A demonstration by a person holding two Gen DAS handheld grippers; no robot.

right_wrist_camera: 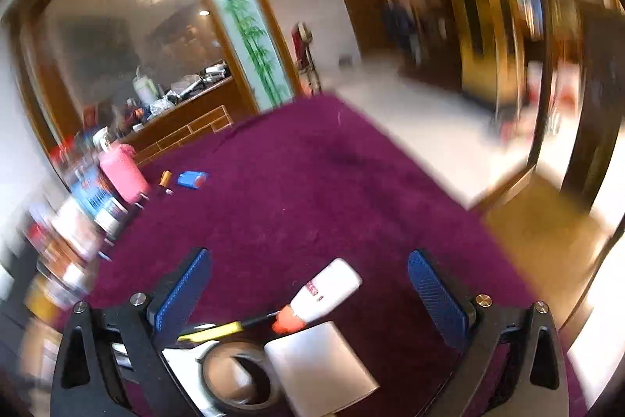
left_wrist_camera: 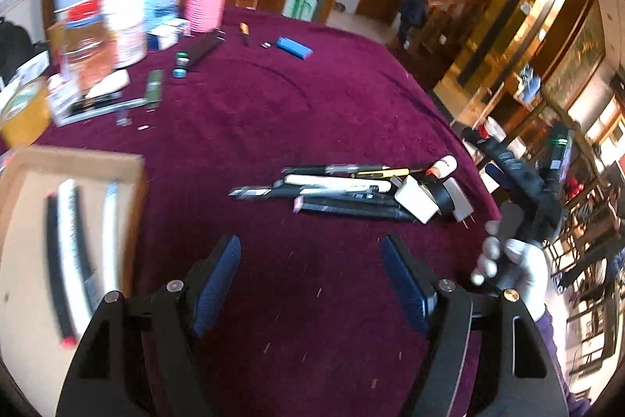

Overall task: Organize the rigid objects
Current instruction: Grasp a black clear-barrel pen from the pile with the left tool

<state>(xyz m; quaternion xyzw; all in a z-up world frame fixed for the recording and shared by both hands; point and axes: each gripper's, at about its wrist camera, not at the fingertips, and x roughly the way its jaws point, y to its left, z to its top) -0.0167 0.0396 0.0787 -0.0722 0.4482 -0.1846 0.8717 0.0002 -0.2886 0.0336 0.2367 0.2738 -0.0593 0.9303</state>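
1. Both wrist cameras look down over a surface (left_wrist_camera: 312,96) draped in a deep magenta cloth, inside a large room with wooden doors and gold-trimmed columns.
2. The left tool (left_wrist_camera: 310,284) hovers above bare cloth with its blue-padded jaws standing apart and nothing between them.
3. Just beyond the left tool lies a cluster of rigid objects: a row of dark and white pens (left_wrist_camera: 332,190) lying side by side, touching one another.
4. At the right end of that cluster sit a white plug adapter (left_wrist_camera: 414,200), a roll of black tape (left_wrist_camera: 443,196) and a white glue bottle (left_wrist_camera: 443,167) with an orange tip.
5. At the left edge of the left view is an open cardboard box (left_wrist_camera: 74,217), blurred, with long dark and white items inside.
6. Far across the surface stand a pink ribbed cup (left_wrist_camera: 205,0), jars and boxes, with a blue lighter (left_wrist_camera: 295,47) lying apart from them.
7. A white-gloved hand (left_wrist_camera: 508,268) holds the right tool's black handle at the right side of the left view.
8. The right tool (right_wrist_camera: 310,294) has its jaws spread wide and grips nothing.
9. In the right view, the glue bottle (right_wrist_camera: 324,294) lies on the cloth between the open jaws without touching them, with the tape roll (right_wrist_camera: 238,382) and the plug adapter (right_wrist_camera: 320,366) closer to the camera.
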